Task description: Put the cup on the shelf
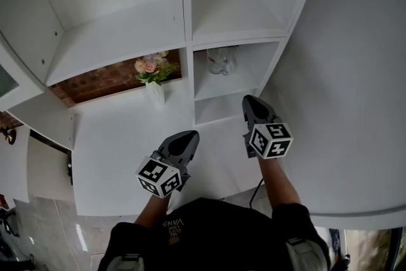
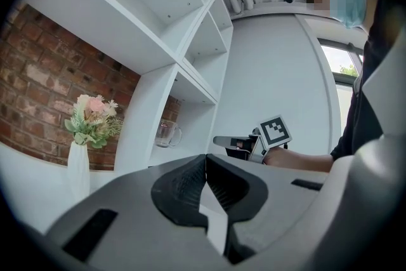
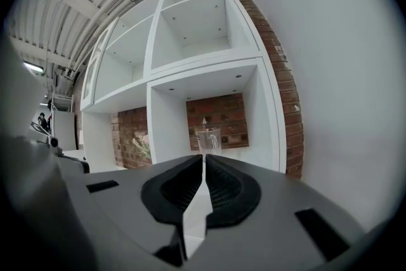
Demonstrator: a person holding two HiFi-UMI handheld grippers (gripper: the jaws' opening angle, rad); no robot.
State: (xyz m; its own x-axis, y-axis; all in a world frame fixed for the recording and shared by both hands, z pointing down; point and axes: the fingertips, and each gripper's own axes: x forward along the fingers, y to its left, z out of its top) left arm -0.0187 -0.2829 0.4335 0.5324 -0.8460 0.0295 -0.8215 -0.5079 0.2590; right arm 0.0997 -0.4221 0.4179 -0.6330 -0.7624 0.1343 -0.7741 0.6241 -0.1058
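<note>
Clear glass cup (image 1: 221, 61) w/ handle, upright

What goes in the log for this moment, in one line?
cup: standing on shelf | left claw: shut, empty | right claw: shut, empty, apart from cup

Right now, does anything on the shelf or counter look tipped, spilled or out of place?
Nothing stands out. The glass cup stands upright in a right-hand compartment of the shelf, the vase of flowers is upright on the counter, and no spill or damage shows.
</note>
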